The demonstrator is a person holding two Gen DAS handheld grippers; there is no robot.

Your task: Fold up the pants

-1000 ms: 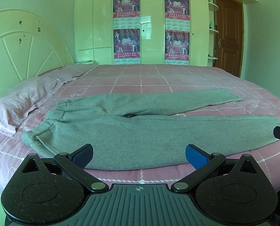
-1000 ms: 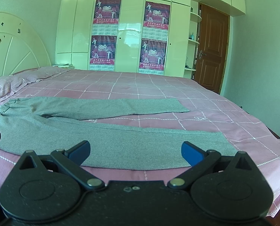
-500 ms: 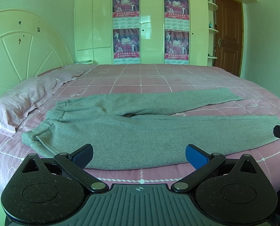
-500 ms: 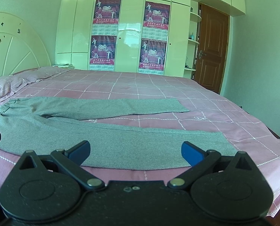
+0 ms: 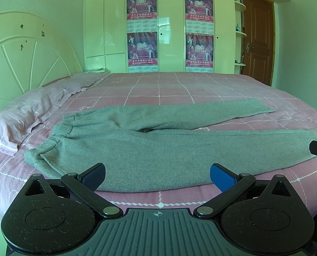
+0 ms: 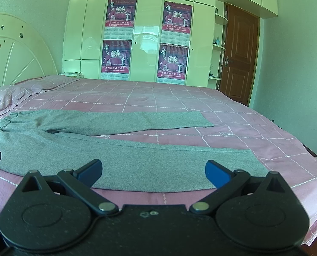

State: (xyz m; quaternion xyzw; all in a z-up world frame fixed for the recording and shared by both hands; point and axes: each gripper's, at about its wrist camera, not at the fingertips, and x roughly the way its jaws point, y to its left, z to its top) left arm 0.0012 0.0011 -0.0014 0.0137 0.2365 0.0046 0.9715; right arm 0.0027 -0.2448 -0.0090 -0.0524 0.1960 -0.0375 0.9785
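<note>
Our left tongs (image 5: pixel 157 177) stand wide, both blue pads bare, held just short of the near edge of the bed (image 5: pixel 179 85) with nothing between them. Our right tongs (image 6: pixel 153 171) are spread just as wide and equally empty, at the same near edge further toward the foot. Just beyond both pairs lie the grey pants (image 5: pixel 137 149), spread flat and unfolded on the pink checked cover. They run along the near edge, with the waistband (image 5: pixel 58 132) toward the pillow (image 5: pixel 24 115) and headboard (image 5: pixel 19 59) on the left. The two legs splay apart toward the foot, the nearer leg (image 6: pixel 158 162) lying right in front of the pads. Past the far edge stands a cream wardrobe (image 6: pixel 147 32) with four posters, and a brown door (image 6: pixel 239 59) beside it.
</note>
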